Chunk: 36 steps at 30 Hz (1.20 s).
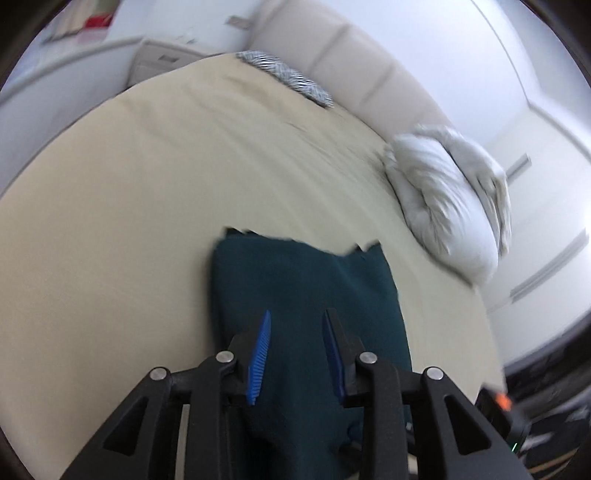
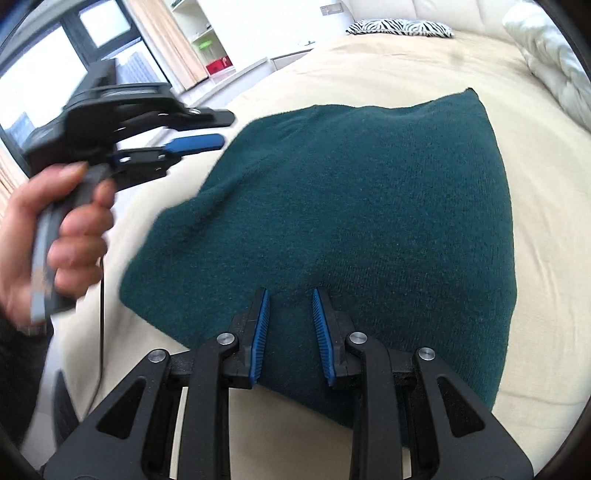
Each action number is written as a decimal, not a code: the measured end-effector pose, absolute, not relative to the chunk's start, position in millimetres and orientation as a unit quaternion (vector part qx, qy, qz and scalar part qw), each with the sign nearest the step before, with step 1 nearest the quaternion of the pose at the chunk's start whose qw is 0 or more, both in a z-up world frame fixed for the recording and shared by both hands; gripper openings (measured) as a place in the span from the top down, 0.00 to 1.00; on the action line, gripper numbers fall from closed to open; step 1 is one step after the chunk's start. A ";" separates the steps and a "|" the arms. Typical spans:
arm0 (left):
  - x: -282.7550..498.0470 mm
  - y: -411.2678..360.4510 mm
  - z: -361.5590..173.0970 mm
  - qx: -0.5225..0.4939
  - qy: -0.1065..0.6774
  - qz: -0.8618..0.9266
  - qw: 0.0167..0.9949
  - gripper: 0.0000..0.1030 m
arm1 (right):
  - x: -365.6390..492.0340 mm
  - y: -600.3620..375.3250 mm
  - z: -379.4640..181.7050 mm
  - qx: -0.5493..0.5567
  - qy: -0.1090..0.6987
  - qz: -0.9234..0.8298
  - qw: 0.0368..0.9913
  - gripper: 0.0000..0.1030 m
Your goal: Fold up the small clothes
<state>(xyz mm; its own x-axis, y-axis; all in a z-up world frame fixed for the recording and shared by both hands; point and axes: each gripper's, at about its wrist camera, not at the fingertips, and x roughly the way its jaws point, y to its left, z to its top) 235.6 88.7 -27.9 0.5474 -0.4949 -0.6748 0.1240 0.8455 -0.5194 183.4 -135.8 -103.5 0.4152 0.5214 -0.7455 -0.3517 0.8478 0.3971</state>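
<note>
A dark teal knit garment (image 1: 306,280) (image 2: 351,192) lies folded flat on a beige bed sheet (image 1: 147,184) (image 2: 546,229). My left gripper (image 1: 298,312) hovers over the garment's near part with its blue pads apart and nothing between them. In the right wrist view the left gripper (image 2: 227,129) sits up at the left of the garment, held by a person's hand (image 2: 66,236), clear of the cloth. My right gripper (image 2: 290,291) stands over the garment's near edge, its jaws apart, with the cloth lying under them and no fold pinched.
A white crumpled pillow (image 1: 443,199) (image 2: 554,55) lies at the far right of the bed. A zebra-striped cushion (image 1: 288,77) (image 2: 402,27) rests against the padded headboard (image 1: 351,62). Shelves (image 2: 207,48) and a window (image 2: 37,74) stand beyond the bed's left side. A black cable (image 2: 101,295) hangs from the left gripper.
</note>
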 end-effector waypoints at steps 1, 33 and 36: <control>227.3 76.2 -27.3 -0.189 0.441 -0.189 0.857 0.70 | 181.8 -129.1 -99.4 0.106 0.472 0.264 0.834 0.76; 211.9 96.1 -72.0 -0.222 0.461 -0.186 0.839 0.88 | 188.5 -261.6 -106.9 0.343 0.476 0.273 0.763 0.73; 216.2 84.9 -40.3 -0.199 0.427 -0.167 0.866 0.62 | 220.4 -259.0 -83.7 0.346 0.458 0.284 0.768 0.64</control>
<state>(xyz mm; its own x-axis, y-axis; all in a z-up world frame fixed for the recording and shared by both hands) 216.2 84.9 -40.3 0.5785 -0.4601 -0.6735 0.1195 0.8646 -0.4880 220.4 -259.0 -83.7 0.4197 0.7530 -0.5067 -0.1189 0.5991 0.7918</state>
